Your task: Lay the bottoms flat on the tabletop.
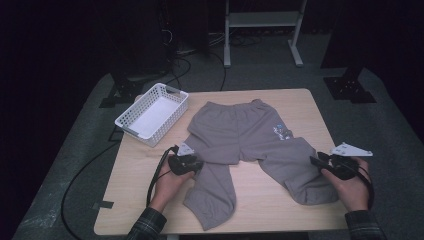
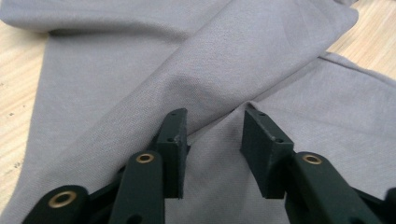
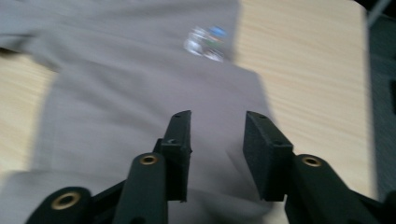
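Lying between both tongs (image 1: 200, 163) (image 1: 314, 161), grey trousers (image 1: 245, 135) on table (image 1: 150, 210).

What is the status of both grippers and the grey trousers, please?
Left gripper open, jaws over a fold. Right gripper open, nothing between jaws. Grey trousers flat on table. White basket clear of work.

No legible txt; trousers (image 1: 235, 132) print (image 1: 281, 132) too blurred.

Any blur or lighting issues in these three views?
High view: room dark, table lit, grey sweatpants clear. Left gripper view: sharp, fabric weave visible, fold shadow beside the jaws. Right gripper view: motion-blurred, the pants' printed logo smeared.
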